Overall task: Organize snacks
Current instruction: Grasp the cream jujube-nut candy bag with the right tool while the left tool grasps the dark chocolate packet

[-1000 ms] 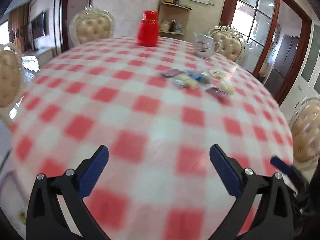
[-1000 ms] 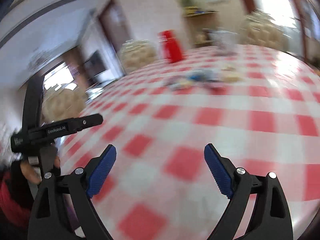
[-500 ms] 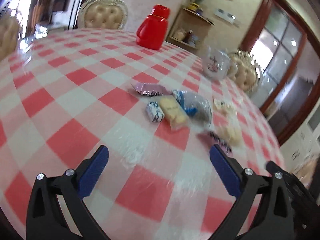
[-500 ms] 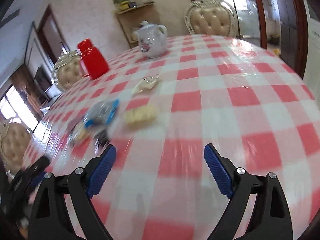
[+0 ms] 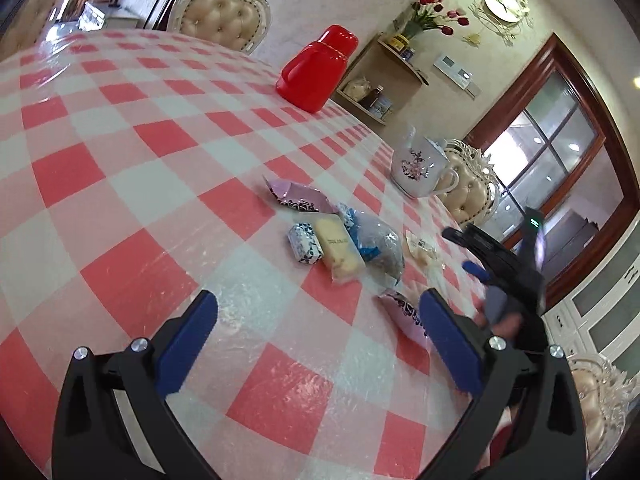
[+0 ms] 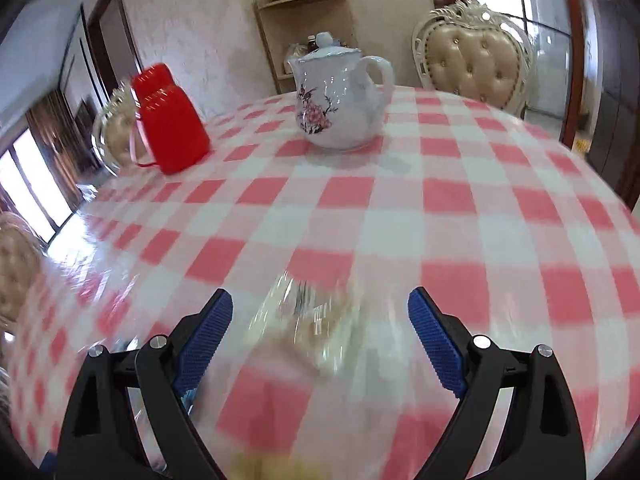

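Observation:
Several wrapped snacks lie in a loose cluster on the red-and-white checked tablecloth (image 5: 120,184): a pink packet (image 5: 298,197), a small blue-white packet (image 5: 305,245), a yellow biscuit pack (image 5: 339,248), a clear blue bag (image 5: 376,242), a pale packet (image 5: 420,246) and another pink packet (image 5: 406,314). My left gripper (image 5: 318,340) is open and empty, short of the cluster. My right gripper (image 6: 320,338) is open, with a blurred clear snack packet (image 6: 308,324) between its fingers, untouched. The right gripper also shows in the left wrist view (image 5: 500,264) beyond the snacks.
A red thermos jug (image 5: 314,74) stands at the far side of the table and a white floral teapot (image 6: 340,100) beyond the snacks. Padded chairs (image 6: 476,68) ring the table. A wooden corner shelf (image 5: 380,80) stands behind.
Both grippers have moved in toward the snack cluster. The right gripper has swung round and dropped low over a clear packet, the teapot now straight ahead. Both stay open.

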`<state>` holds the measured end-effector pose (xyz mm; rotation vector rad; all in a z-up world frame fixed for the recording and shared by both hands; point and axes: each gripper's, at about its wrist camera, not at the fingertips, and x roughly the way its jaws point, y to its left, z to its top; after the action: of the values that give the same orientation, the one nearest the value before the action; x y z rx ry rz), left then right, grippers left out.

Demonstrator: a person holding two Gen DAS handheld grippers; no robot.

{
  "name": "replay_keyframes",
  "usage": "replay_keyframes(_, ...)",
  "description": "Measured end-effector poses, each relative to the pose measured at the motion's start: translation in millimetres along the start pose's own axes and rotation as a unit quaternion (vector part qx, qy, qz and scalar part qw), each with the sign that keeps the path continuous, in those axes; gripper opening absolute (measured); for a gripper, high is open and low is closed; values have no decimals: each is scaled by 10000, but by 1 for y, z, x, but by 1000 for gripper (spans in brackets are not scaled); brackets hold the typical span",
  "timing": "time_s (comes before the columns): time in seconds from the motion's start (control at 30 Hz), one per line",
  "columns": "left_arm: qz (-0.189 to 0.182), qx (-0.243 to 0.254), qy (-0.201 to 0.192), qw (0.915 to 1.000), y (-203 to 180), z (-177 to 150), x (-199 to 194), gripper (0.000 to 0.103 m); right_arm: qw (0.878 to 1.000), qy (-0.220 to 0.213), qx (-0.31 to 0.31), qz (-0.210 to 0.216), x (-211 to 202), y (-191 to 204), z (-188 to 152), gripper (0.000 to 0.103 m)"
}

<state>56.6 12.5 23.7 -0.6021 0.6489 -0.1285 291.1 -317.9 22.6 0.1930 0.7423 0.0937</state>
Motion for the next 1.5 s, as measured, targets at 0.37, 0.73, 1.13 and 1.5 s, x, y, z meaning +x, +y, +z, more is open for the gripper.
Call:
replay_keyframes(0.37,64,26,46,10000,0,0,2,101,9702,1445,-1655,1018,47,29,-7,87)
replay_keyframes(0.73,180,-11,42,9998,2,2,2,101,9740,1168,-1886,461,43,50,-24,86)
replay_keyframes(1.13,173,335,203,9991,-6,2,8,101,9934,-165,-723,875,-123,20,-92,48)
replay_keyframes(1.5,155,1343,672,9885,-85,-27,41,101,9894,-958,970,499,-170,-40,-138,49)
